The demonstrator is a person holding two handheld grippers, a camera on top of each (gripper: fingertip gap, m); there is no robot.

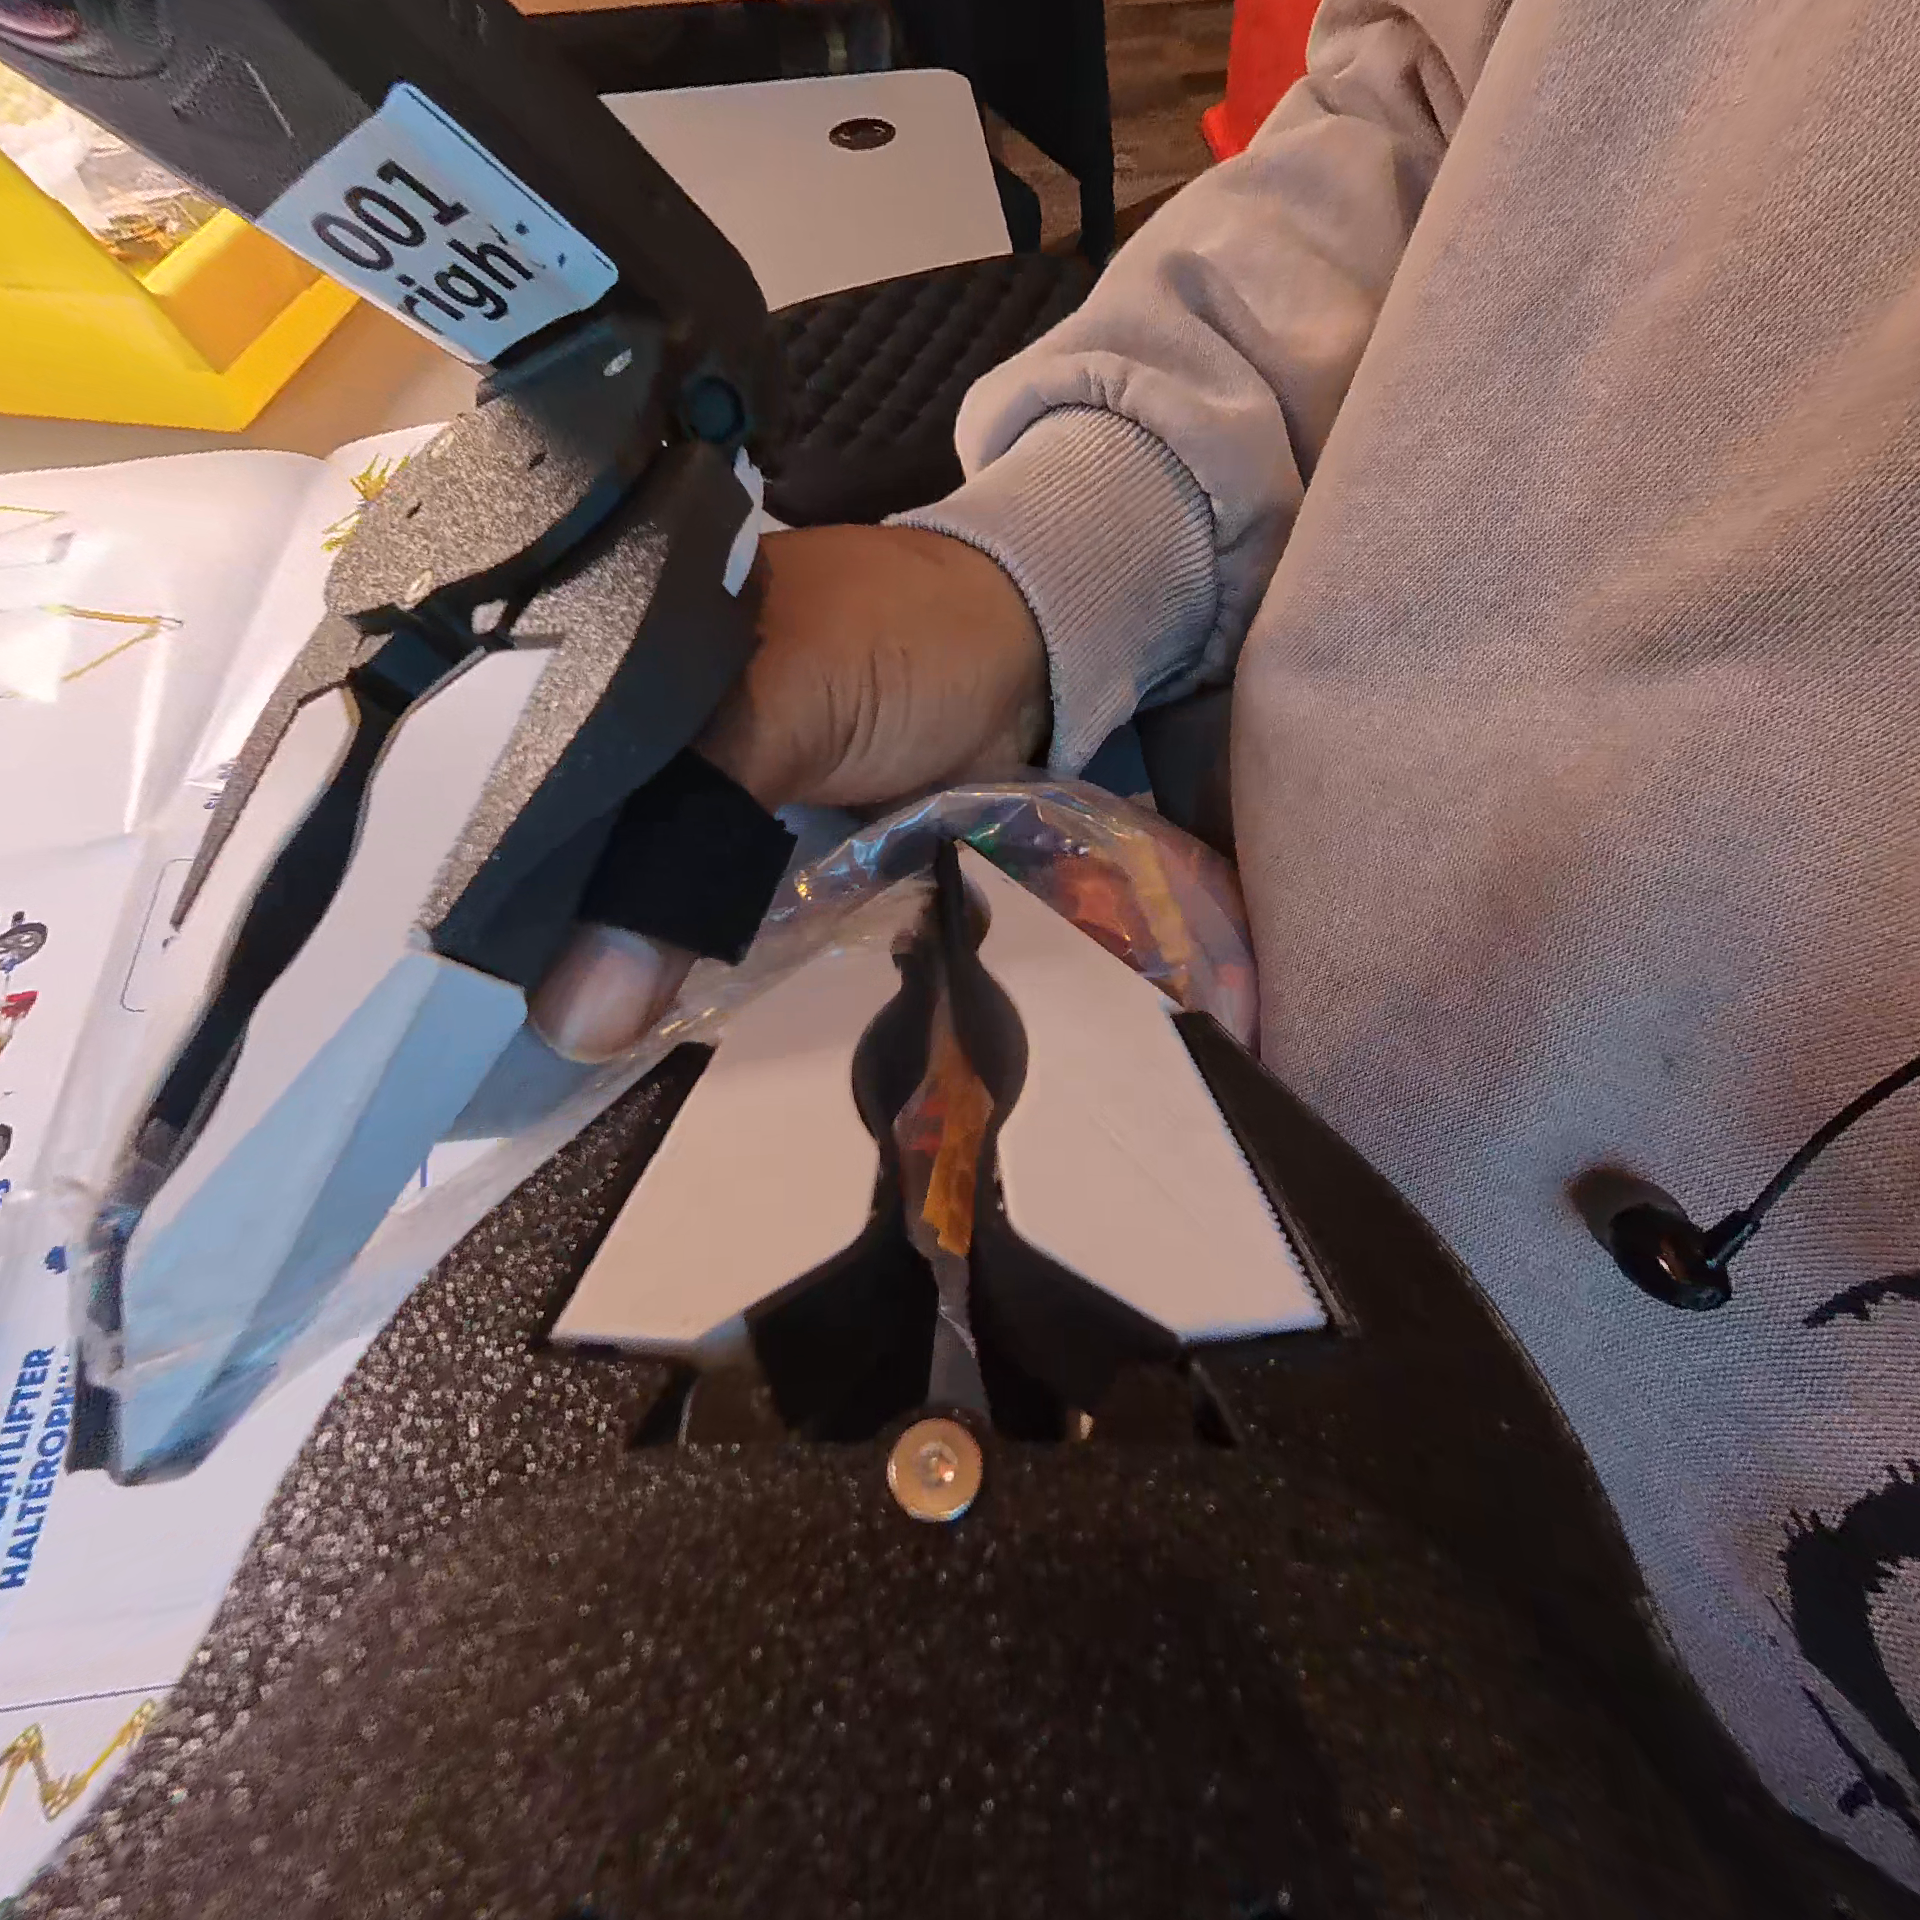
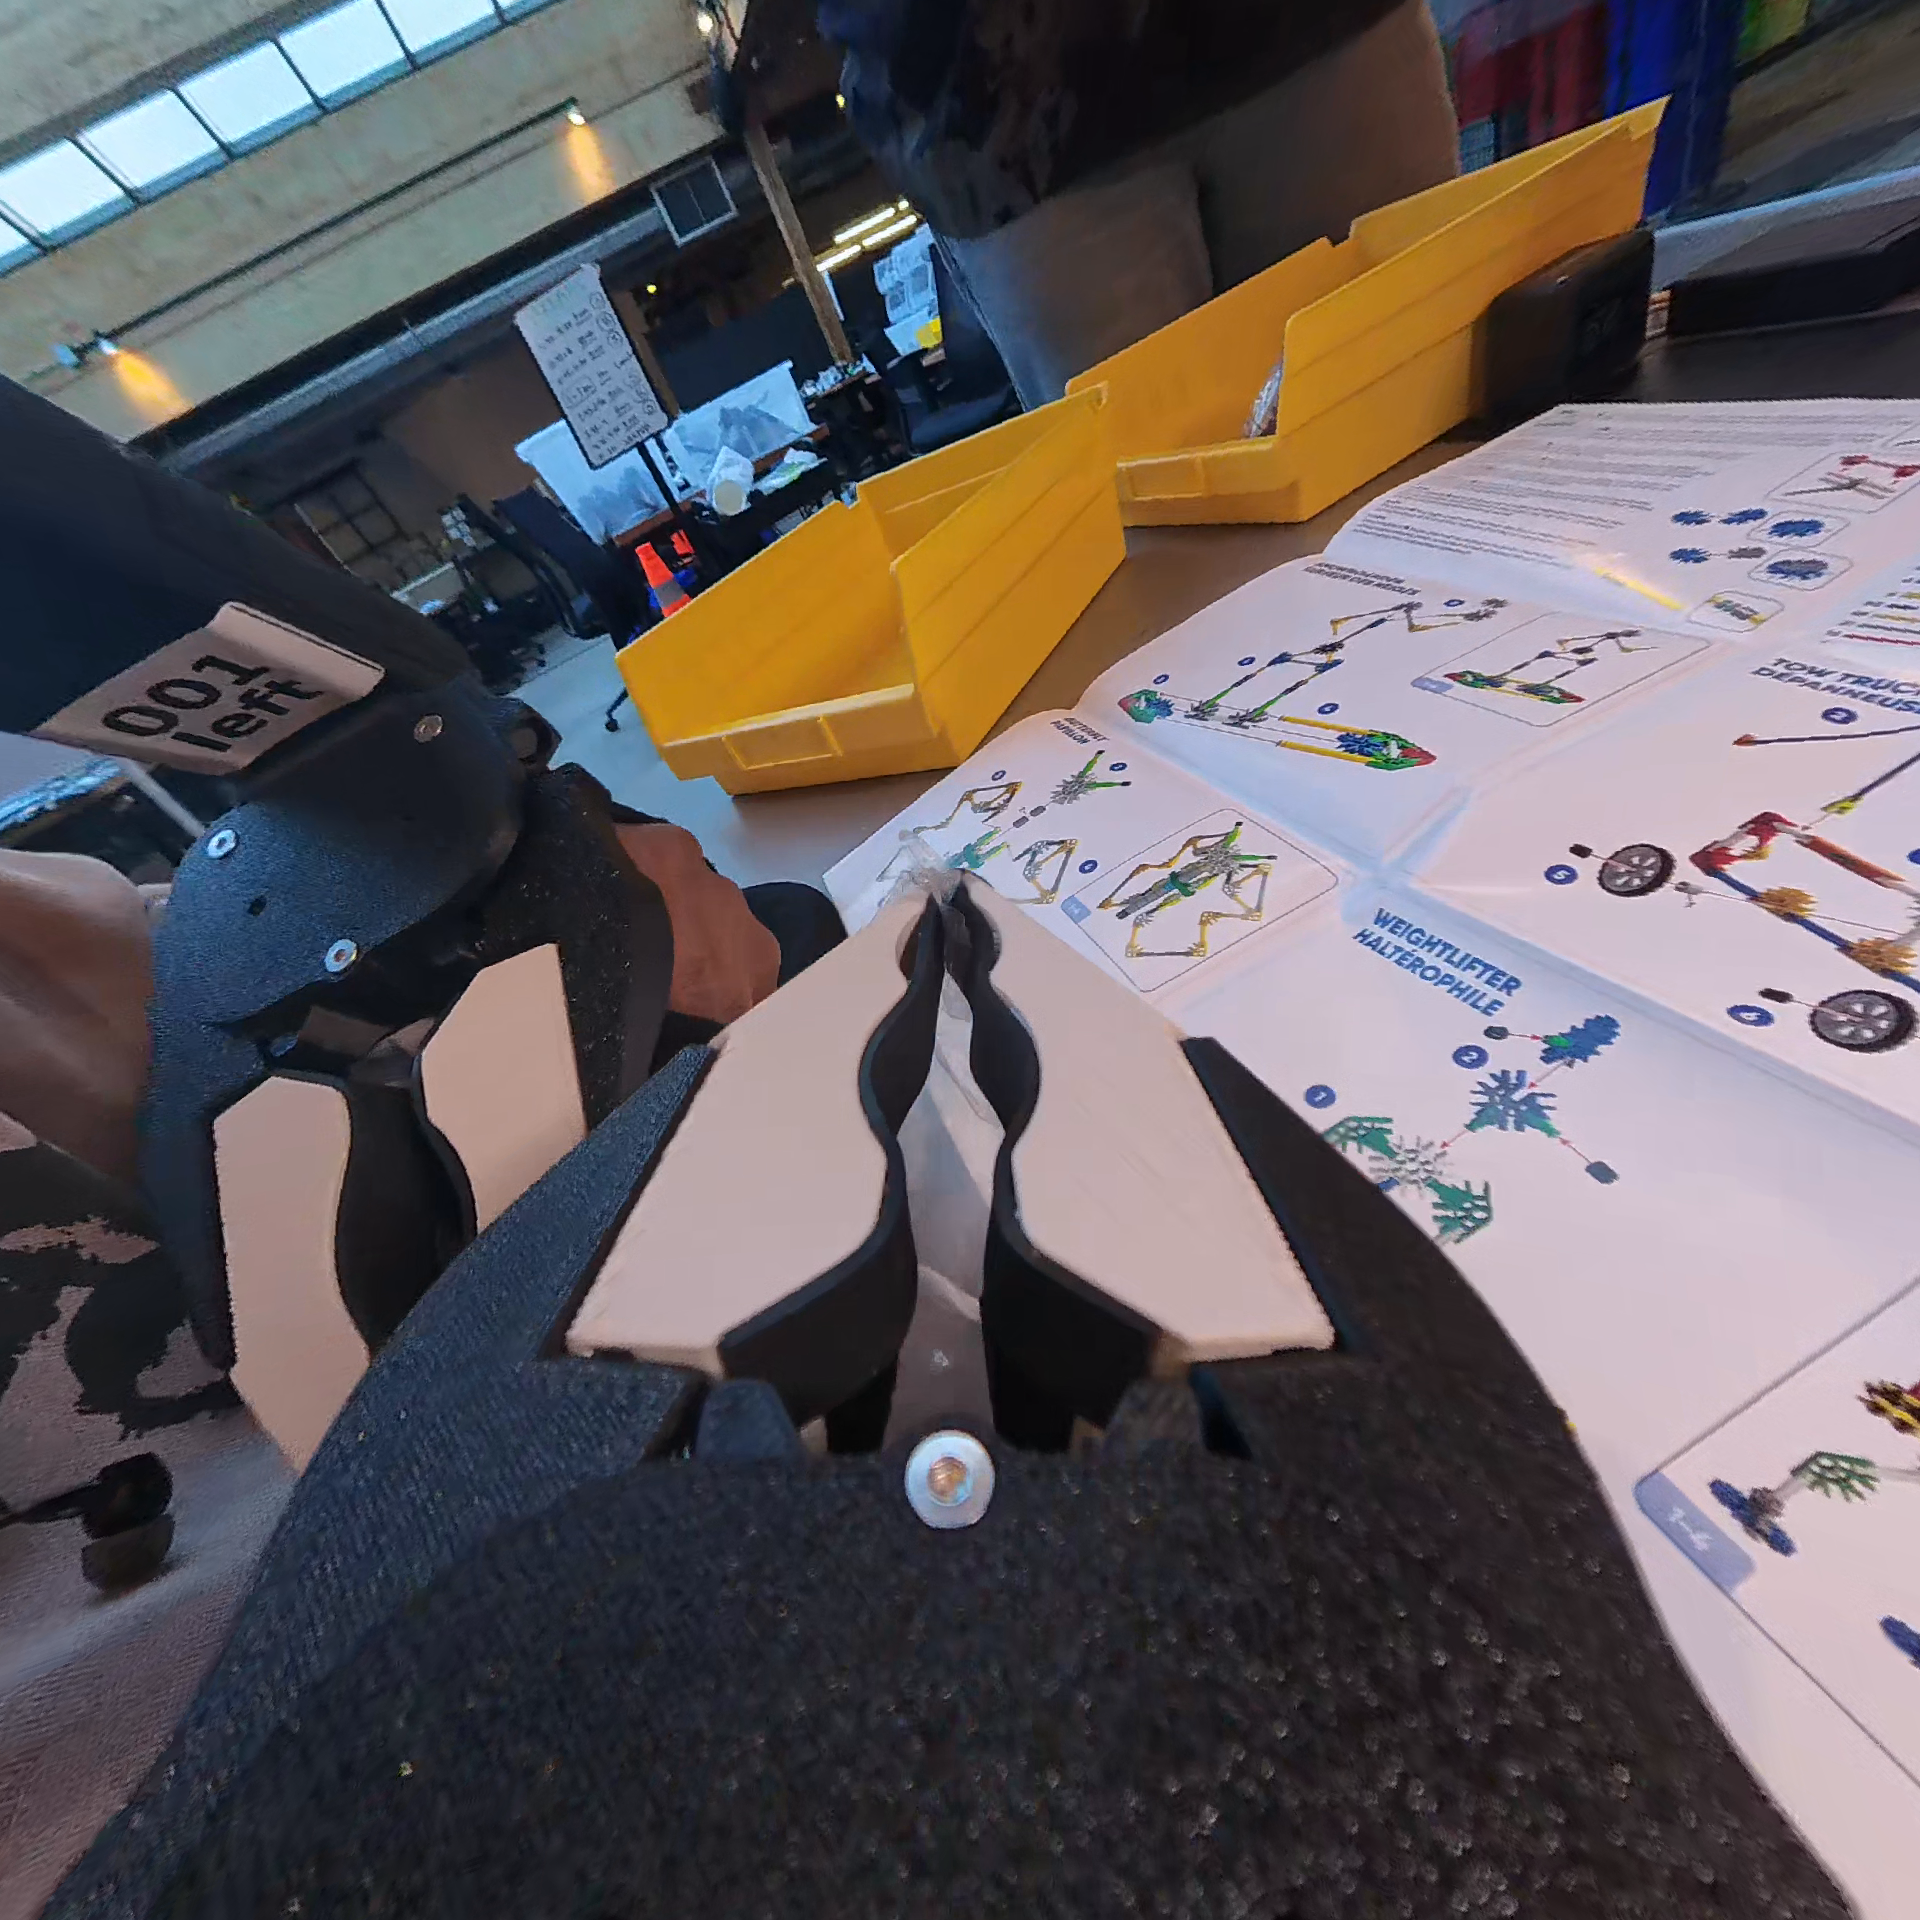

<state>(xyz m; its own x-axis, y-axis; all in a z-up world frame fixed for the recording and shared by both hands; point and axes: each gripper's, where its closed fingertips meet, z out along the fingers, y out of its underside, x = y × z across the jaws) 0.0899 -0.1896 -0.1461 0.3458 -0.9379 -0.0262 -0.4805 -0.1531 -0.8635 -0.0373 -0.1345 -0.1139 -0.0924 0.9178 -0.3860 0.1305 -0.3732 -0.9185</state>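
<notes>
A clear plastic bag [image 1: 1132, 883] with small coloured pieces in it is held between both grippers. My left gripper [image 1: 948, 862] is shut on it, and the film and orange pieces show between its fingers. It is close against a person's grey sweatshirt [image 1: 1558, 623]. My right gripper [image 2: 948, 914] is shut on a clear edge of the bag [image 2: 940, 1143], just above a printed instruction sheet [image 2: 1455, 935]. The right gripper also shows in the left wrist view [image 1: 104, 1382], held by a hand [image 1: 883, 665], with film wrapped around its fingers. The left gripper shows in the right wrist view [image 2: 400, 1174].
The instruction sheet [image 1: 104, 727] lies flat on the table. Two yellow bins [image 2: 883, 623] [image 2: 1351, 343] stand beyond it, and one shows in the left wrist view [image 1: 125, 312]. A black box [image 2: 1569, 312] sits by the far bin. A chair seat [image 1: 894, 353] is behind the hand. Some 12 cm of space lies between my two pairs of fingers.
</notes>
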